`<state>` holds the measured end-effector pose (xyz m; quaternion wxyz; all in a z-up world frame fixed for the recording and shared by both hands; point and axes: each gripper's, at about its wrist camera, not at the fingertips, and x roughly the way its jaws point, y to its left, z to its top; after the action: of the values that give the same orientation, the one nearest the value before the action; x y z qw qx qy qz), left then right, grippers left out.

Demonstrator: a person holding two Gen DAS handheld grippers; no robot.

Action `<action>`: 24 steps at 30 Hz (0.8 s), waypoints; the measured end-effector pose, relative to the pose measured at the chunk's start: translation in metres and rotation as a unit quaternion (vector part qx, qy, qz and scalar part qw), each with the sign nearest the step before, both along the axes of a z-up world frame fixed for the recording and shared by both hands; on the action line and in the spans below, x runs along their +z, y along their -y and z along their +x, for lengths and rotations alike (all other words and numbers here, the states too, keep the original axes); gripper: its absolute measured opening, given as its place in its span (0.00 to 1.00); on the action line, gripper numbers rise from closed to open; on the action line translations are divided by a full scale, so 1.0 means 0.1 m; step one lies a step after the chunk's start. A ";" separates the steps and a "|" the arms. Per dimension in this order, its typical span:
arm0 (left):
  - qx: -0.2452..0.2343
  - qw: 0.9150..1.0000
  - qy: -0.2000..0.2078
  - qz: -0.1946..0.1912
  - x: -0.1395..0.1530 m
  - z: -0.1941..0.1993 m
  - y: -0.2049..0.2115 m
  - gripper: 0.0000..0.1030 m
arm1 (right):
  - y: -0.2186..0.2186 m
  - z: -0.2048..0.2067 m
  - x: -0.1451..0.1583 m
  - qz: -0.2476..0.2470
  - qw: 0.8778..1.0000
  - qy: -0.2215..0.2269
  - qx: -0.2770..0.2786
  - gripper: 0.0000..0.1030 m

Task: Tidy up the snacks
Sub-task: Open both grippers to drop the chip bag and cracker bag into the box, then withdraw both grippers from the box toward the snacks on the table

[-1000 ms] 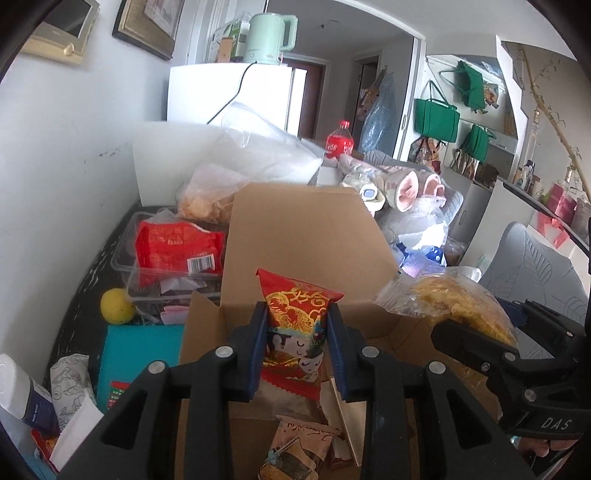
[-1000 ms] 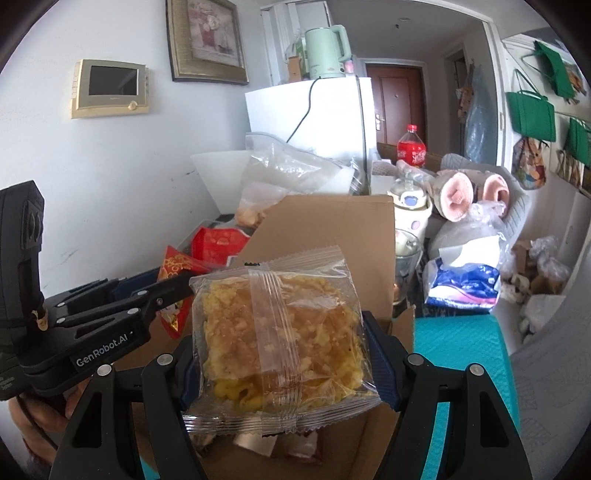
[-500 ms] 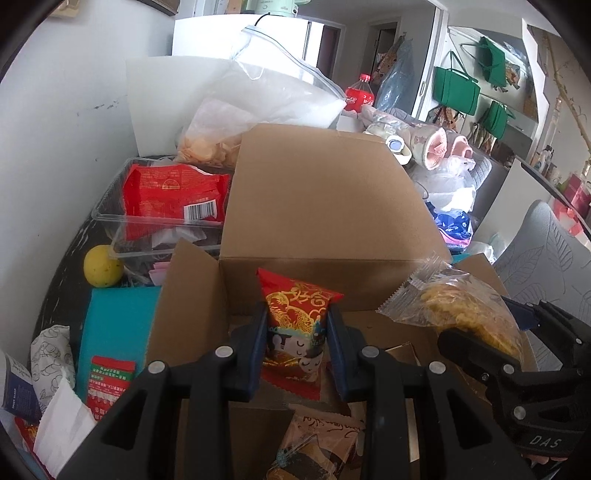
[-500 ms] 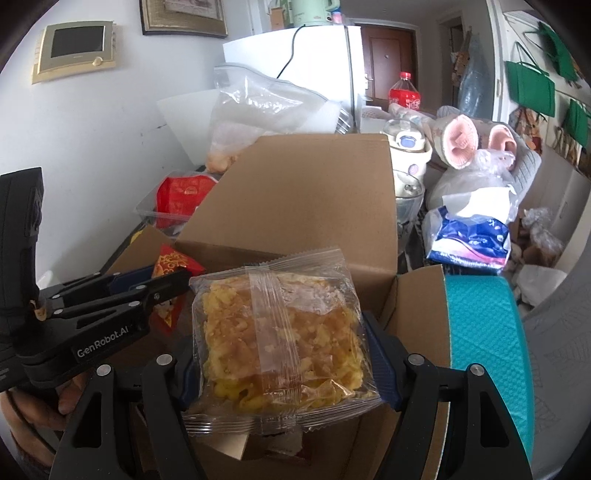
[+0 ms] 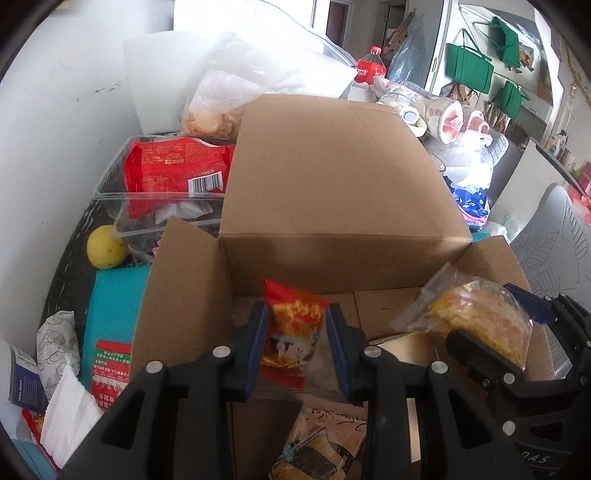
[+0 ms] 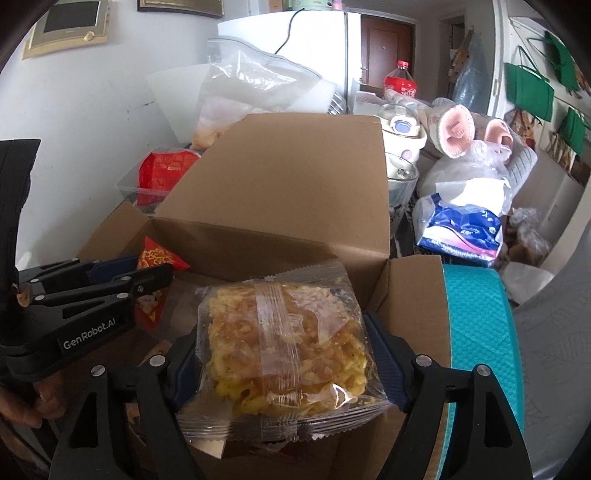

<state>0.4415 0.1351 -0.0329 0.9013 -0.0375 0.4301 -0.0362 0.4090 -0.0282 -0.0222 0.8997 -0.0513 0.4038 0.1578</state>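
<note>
Red snack packet [image 5: 291,332] upright over open cardboard box [image 5: 332,184], clear-wrapped yellow crispy cake [image 6: 284,347] beside it

Lived-in home, cluttered living corner.
Shown by white fridge [image 6: 317,55] at 12 o'clock, wooden door [image 6: 384,51] beside it, framed picture [image 6: 181,4] at 11, green tote bags [image 5: 469,72] at 2.

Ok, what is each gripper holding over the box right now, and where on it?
Left gripper: red snack packet, pinched across its middle. Right gripper: clear bag of yellow crisps sits between the pads at its side edges; jaws have just been opening.
</note>
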 end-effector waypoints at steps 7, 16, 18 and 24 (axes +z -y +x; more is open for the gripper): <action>-0.007 1.000 -0.013 0.005 -0.01 0.01 0.03 0.31 | 0.02 -0.01 -0.01 -0.024 1.000 -0.005 -0.017 0.87; -0.019 0.999 -0.029 -0.001 -0.01 -0.01 0.05 0.31 | 0.06 -0.12 0.10 -0.039 0.999 0.002 -0.030 0.87; -0.022 0.999 -0.027 0.001 0.02 -0.03 0.07 0.31 | 0.08 -0.17 0.16 -0.042 0.999 0.009 -0.033 0.87; -0.026 1.000 -0.016 0.003 0.14 -0.14 0.10 0.31 | 0.14 -0.35 0.33 -0.040 0.998 0.029 -0.043 0.87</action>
<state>0.4275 0.1248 -0.0188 0.8932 -0.0245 0.4452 -0.0580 0.3743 -0.0423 0.0106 0.9141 -0.0740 0.3856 0.1011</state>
